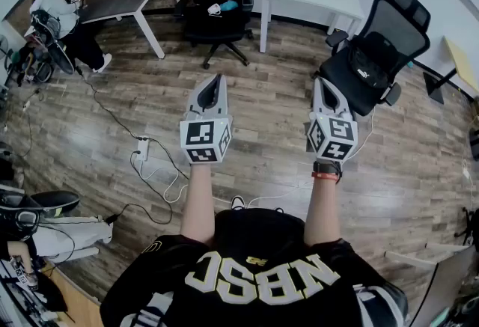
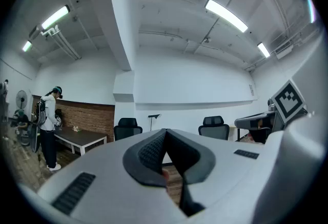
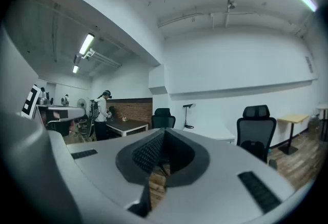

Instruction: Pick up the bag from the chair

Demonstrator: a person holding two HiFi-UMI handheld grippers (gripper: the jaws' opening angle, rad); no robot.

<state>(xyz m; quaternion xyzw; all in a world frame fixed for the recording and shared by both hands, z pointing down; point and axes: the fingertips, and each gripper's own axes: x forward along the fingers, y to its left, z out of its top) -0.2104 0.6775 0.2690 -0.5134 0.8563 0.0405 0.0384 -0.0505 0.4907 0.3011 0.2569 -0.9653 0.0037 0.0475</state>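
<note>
left tool (image 1: 218,80) and right tool (image 1: 318,83) are pressed together, empty; arriving so, i could shove the black bag (image 1: 367,67) off its office chair (image 1: 400,15).

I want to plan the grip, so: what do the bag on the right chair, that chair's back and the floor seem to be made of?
Bag: probably black fabric, matte, slumping softly.
Chair back: black mesh, by its fine grid texture.
Floor: wood or wood-look planks, with grain and seams, slight sheen.
</note>
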